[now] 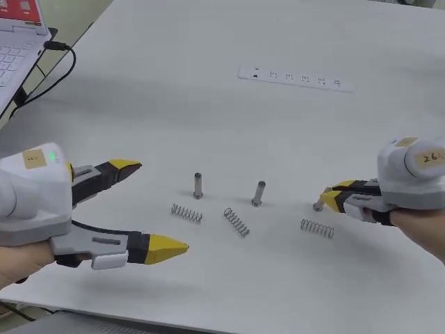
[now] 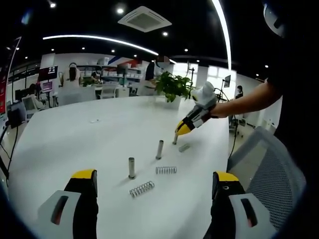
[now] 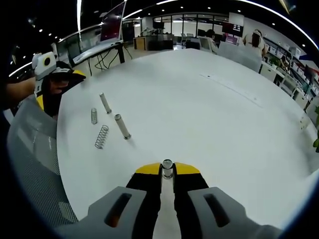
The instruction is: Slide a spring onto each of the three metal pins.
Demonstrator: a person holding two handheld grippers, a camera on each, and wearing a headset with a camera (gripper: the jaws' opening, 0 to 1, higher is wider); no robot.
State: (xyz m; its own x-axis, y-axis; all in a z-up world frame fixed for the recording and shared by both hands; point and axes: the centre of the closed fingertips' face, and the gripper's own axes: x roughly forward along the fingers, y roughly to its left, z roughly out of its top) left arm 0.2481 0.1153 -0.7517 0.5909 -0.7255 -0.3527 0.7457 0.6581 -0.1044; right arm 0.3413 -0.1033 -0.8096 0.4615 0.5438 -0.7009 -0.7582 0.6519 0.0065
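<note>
Bench notes, white table [image 1: 229,125]. All places are taken from the mid pin [image 1: 259,193], which stands upright on the tabletop.

- Left pin [image 1: 198,186]: upright, to the left of the mid pin and well apart from it.
- Right pin [image 1: 318,205]: to the right of the mid pin and a little nearer the person. It leans and is gripped at the tips of the right gripper [image 1: 328,198]. Whether its foot touches the table I cannot tell.
- Mid spring [image 1: 236,222]: lies flat and slantwise, just left of the mid pin on the person's side. It is near the pin and not touching it.
- Left spring [image 1: 186,213]: flat on the table, farther left of the mid pin and close in front of the left pin.
- Right spring [image 1: 317,228]: flat on the table, right of the mid pin and nearer the person, just beside the held pin.

Right gripper: it comes in from the right of the mid pin with its jaws drawn narrow on the right pin. In the right gripper view the pin's round end sits squarely between the yellow tips.

Left gripper [image 1: 149,207]: well left of the mid pin, out past the left pin. Its jaws are spread wide and hold nothing. In the left gripper view the pins and springs lie ahead, framed by the two jaws.

Power strip [image 1: 295,78]: beyond the mid pin, on the far part of the table.

Laptop [image 1: 17,35]: far left and beyond the mid pin, at the table's edge. A black cable [image 1: 59,66] is plugged into its side.
</note>
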